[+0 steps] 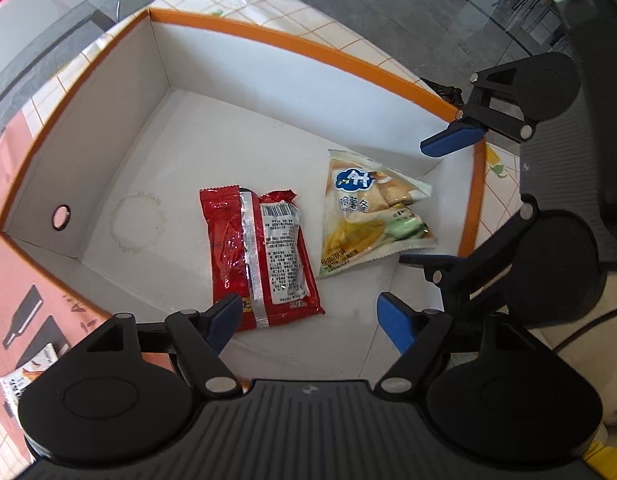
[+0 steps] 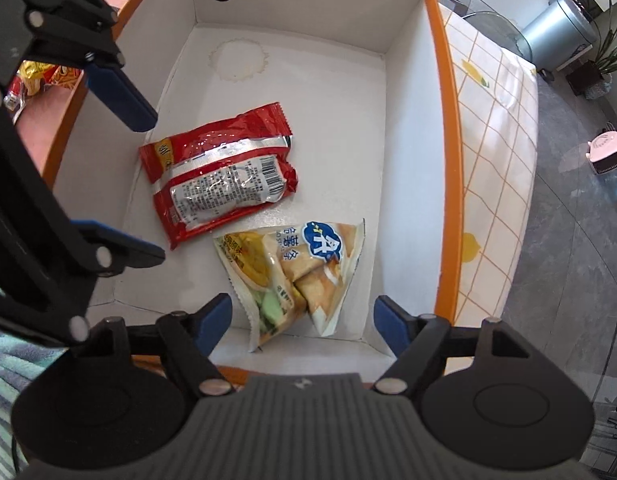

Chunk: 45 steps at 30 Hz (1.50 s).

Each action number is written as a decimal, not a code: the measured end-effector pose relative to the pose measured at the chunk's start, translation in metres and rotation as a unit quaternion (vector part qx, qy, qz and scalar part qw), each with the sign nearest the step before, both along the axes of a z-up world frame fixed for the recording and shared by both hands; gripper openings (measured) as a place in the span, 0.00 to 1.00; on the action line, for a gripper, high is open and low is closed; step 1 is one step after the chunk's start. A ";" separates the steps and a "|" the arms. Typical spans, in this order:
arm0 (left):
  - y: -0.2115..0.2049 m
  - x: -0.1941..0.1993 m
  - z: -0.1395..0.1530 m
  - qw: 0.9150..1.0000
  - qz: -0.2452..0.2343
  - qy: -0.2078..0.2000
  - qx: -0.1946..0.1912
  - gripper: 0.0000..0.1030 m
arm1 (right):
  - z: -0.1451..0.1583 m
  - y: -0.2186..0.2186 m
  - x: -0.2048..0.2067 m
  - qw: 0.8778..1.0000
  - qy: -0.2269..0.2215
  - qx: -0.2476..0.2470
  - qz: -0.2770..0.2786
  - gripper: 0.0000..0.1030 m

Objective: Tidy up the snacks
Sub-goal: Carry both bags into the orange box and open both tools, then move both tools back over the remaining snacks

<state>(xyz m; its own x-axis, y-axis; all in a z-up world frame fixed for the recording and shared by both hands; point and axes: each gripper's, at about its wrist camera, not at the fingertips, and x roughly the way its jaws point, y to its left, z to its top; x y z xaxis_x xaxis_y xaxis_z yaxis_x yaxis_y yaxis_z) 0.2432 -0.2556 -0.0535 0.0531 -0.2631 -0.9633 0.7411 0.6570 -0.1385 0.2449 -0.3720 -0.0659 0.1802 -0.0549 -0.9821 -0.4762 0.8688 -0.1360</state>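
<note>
The left claw (image 1: pixel 310 320) hangs spread wide over the box, its blue rubbery pads (image 1: pixel 224 318) clear of everything. Just beyond its left pad lies the glossy red foil snack packet (image 1: pixel 260 256), crinkled, back side up with a silver seam and printed white label. Right of it, nearer the right claw (image 2: pixel 304 320), lies the pale yellow-green triangular plastic snack pouch (image 1: pixel 372 212), puffed and serrated at the edges. The right claw is likewise spread, with the pouch below its gap and the pads not pressing it. Both packets rest flat on the floor of the white cardboard box with an orange rim (image 1: pixel 308 46), which has a faint ring stain (image 1: pixel 137 224). Only the left view shows another packet (image 1: pixel 26 376) outside on the pink desk mat (image 1: pixel 12 264); only the right view shows red-yellow wrappers (image 2: pixel 40 78) and a pink heater (image 2: pixel 606 152).
</note>
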 end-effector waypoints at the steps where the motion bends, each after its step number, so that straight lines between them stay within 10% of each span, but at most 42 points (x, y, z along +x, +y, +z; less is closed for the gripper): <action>1: 0.002 -0.006 0.006 1.000 -0.001 -0.008 0.000 0.87 | 0.004 0.001 -0.003 1.000 -0.001 0.003 -0.003 0.73; 26: 0.116 -0.106 0.111 0.979 0.080 -0.154 -0.104 0.87 | 0.086 0.079 -0.103 0.991 -0.115 0.072 -0.009 0.73; 34: 0.178 -0.126 0.111 0.959 0.155 -0.196 -0.137 0.87 | 0.084 0.119 -0.137 0.965 -0.210 0.150 -0.052 0.80; 45: 0.263 -0.140 0.071 0.907 0.293 -0.248 -0.173 0.87 | 0.034 0.170 -0.148 0.909 -0.302 0.236 -0.163 0.83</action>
<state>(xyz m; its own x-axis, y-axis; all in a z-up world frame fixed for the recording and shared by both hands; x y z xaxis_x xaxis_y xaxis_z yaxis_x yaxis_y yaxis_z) 0.1032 0.0076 0.0175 0.6855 -0.3312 -0.6484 0.3059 0.9392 -0.1563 0.0971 -0.2016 -0.0317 0.7440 0.1989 -0.6378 -0.1449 0.9800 0.1366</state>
